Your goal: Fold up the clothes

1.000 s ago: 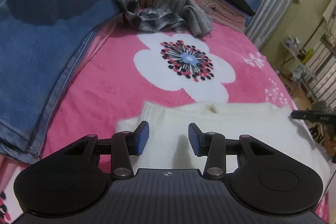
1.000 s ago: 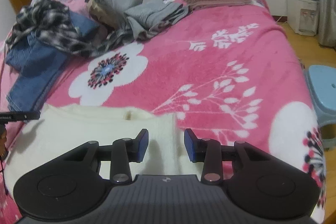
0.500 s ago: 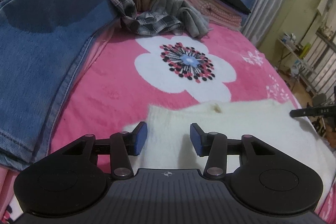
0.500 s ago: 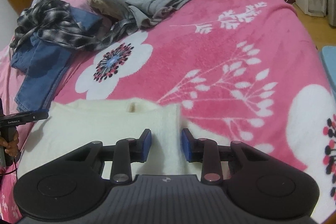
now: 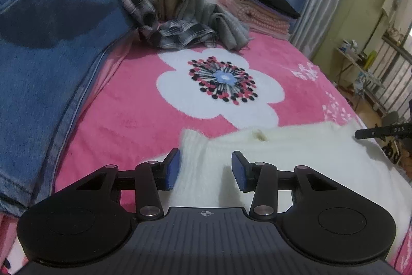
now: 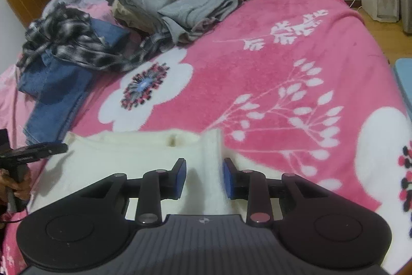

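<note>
Left wrist view first: my left tool (image 5: pixel 204 169) points down at the bed, its blue pads partly spread and closing. The near left corner of the white sweater (image 5: pixel 296 159) lies between them. The sweater's edge sits just beside the tool's left pad, and the right pad stands clear above flat knit, so nothing is pinched. The sweater lies flat on the pink blanket (image 5: pixel 128 107), running off to the tool's right. Ahead of the tool is the blanket's big white flower. To the tool's left, blue jeans (image 5: pixel 38 81) are spread along the bed. Farther ahead are a plaid shirt (image 5: pixel 180 34) and a grey garment (image 5: pixel 221 25) in a loose heap. Beyond them to the right is a folded stack (image 5: pixel 257 14) by the wall.

On the right wrist view, my right tool (image 6: pixel 204 179) has the sweater's (image 6: pixel 123 159) opposite edge between its pads. That edge stands up as a ridge against the tool's right pad, while the left pad looks short of it, so I read the tool as partly spread rather than clamped. Off to the tool's left, a hand (image 6: pixel 19 183) grips a dark handle at the sweater's far side.
</note>
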`<state>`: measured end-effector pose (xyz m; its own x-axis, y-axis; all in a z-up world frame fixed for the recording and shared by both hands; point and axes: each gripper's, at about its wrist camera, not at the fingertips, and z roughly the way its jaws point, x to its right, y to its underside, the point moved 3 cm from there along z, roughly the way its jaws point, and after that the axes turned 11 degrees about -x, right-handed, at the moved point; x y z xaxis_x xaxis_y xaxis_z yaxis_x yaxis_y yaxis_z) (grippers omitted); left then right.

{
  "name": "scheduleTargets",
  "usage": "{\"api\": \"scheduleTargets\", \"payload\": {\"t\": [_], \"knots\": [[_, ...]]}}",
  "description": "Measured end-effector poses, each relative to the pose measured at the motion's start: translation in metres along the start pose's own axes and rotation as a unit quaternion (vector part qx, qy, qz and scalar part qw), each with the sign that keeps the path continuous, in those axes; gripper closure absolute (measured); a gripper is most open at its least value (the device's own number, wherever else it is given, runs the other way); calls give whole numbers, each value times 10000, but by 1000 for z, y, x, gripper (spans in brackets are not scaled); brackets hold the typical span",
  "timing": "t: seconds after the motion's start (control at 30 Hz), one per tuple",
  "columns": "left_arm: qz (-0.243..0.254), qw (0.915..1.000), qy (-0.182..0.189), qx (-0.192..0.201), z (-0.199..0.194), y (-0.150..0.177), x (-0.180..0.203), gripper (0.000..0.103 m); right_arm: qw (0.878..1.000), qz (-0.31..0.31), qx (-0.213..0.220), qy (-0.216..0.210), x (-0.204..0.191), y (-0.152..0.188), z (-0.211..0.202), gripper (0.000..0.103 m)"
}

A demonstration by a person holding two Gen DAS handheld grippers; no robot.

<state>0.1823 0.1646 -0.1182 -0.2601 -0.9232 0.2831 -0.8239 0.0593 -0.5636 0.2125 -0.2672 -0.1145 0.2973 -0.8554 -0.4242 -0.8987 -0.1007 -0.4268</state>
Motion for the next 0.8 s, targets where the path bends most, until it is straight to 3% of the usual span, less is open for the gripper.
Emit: {"api": "scheduleTargets", "payload": {"t": [0.07, 0.1, 0.13, 0.17, 0.4, 0.53, 0.63, 0.8], "knots": [[-94, 10000, -17, -7, 2, 1, -3, 68, 9999, 108, 45, -14, 3, -2, 4, 72], [-107, 9999, -72, 56, 1, 2, -1, 73, 9999, 131, 93, -41, 3, -1, 4, 77], [-107, 9998, -123, 125, 0, 3, 0, 87, 9998, 141, 150, -73, 2, 0, 4, 94], [-91, 9997, -168, 178, -3, 4, 1, 94, 9997, 112, 218, -78, 0, 1, 3, 94], [-167, 9962, -283, 803, -38, 4, 8, 96, 9939, -168, 1079, 150, -19, 4, -38, 96], [-311, 9944, -296, 967, -45, -12, 2, 96, 9897, -239, 1399, 197, -23, -8, -52, 96], [-352, 9943, -315, 959, -37, -25, -4, 96, 9888, -223, 1449, 264, -19, -22, -48, 96], [-381, 9968, -443, 538, -1, -25, -14, 96, 9926, 1, 1122, 468, 0, -23, -14, 96]]}}
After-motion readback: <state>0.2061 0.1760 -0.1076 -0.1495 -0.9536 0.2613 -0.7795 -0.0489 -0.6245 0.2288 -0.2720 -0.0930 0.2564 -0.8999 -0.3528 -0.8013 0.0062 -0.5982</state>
